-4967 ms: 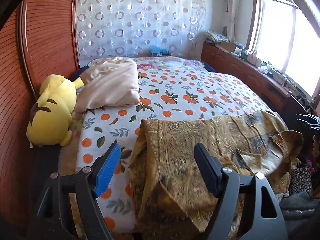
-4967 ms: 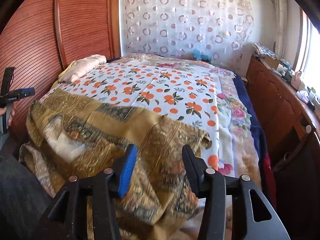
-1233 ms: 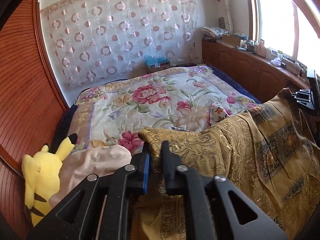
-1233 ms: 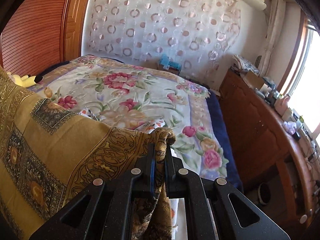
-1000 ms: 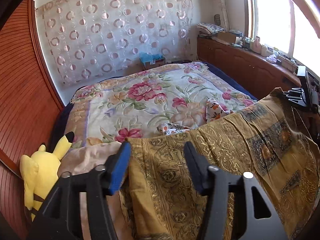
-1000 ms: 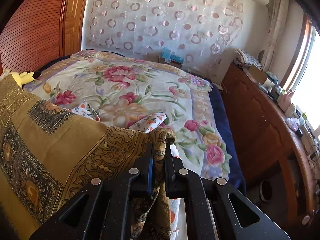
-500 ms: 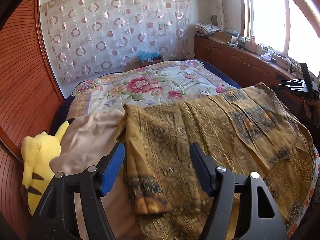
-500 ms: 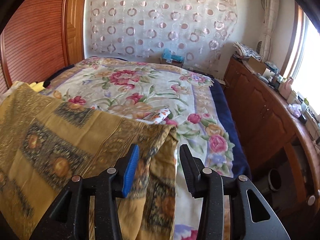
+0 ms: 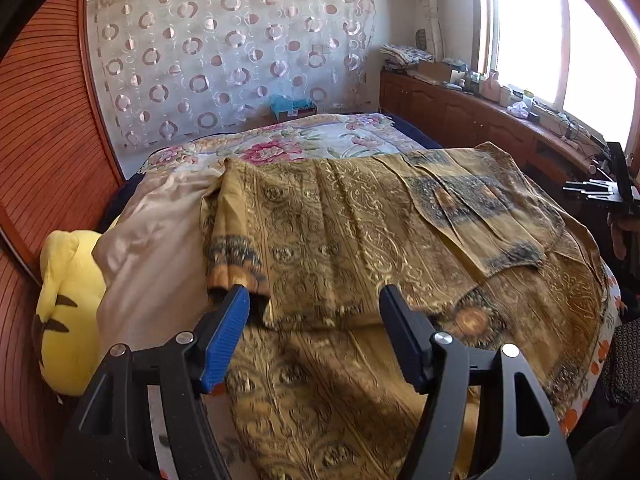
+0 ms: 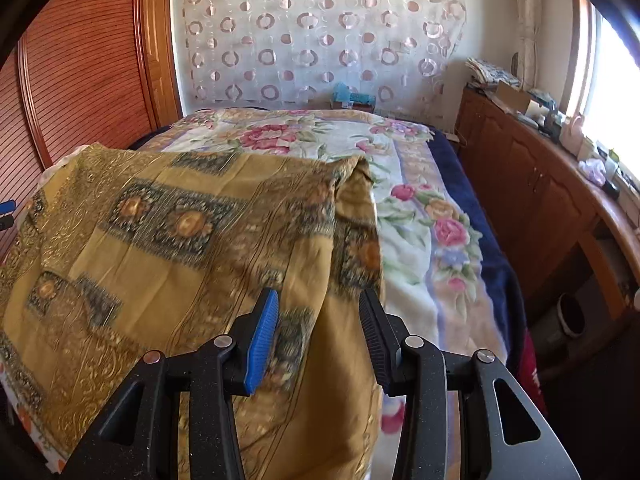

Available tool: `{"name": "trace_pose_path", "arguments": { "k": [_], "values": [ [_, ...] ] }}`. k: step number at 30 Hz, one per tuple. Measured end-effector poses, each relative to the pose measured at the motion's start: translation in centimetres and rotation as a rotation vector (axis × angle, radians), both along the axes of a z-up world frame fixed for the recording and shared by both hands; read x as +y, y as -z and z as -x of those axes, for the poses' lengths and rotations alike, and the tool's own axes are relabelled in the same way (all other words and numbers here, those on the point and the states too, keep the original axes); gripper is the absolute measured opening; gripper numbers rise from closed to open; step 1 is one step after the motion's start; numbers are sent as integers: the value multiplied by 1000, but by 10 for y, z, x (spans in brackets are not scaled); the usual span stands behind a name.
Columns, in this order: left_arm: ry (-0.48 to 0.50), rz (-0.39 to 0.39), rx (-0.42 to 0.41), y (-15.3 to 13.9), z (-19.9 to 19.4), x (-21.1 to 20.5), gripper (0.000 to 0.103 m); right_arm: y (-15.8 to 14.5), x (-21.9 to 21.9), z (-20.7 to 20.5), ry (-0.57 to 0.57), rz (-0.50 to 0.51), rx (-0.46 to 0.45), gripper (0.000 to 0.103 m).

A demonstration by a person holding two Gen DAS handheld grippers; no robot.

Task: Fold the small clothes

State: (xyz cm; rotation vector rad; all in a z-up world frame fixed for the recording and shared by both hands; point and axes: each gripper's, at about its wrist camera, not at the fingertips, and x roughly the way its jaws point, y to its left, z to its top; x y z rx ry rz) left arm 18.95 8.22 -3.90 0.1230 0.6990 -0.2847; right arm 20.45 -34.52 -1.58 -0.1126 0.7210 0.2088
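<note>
Both tongs have let go of the cloth corners they pinched a moment back, and the folded-over half now lies flat where it was hanging from them. Left tongs [image 9: 316, 316] stand wide apart with nothing between the pads; the fold's near edge and a rolled corner sit just ahead of the blue pad. Right tongs [image 10: 320, 320] have just been opening and now stand apart too, the cloth lying under and ahead of them, not pinched.

The gold patterned cloth [image 9: 360, 232] is spread on the bed [image 10: 420, 216], doubled over once, with its far edge ahead of both tongs and one side draped onto a beige pillow [image 9: 152, 240] to the left of the left tongs. A yellow plush toy [image 9: 68, 276] lies further left.

It looks thin, soft and light: it creases readily, will sag from any single pinch, and may slide on itself where it looks shiny. Probably best taken at two corners of the folded edge at once, pinching both layers together, so the next fold carries evenly. The bunched left corner likely needs smoothing first.
</note>
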Motion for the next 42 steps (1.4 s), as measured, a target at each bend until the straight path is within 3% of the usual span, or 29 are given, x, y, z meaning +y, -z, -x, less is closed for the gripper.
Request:
{"name": "trace_pose_path", "arguments": {
  "k": [7,11,17,25,28,33,39,42],
  "values": [
    [-54,18,26,16,18,21,68,14,6,19,-12,-39,28,44],
    [-81,24,42,22,14,30,68,25,8,13,10,-37,40,59],
    [-91,36,30,21,6,32,68,27,1,0,62,-37,91,59],
    [-111,29,33,16,-26,28,68,23,4,0,60,-33,84,59],
    [-111,70,50,12,-41,32,61,24,8,1,61,-30,82,59],
    [-144,3,74,18,-65,29,50,32,10,4,61,-21,78,59],
    [-149,-51,110,33,-76,26,46,30,9,5,59,-16,75,59],
    [-136,-60,106,33,-75,25,44,27,14,4,-8,-20,96,59]
  ]
}}
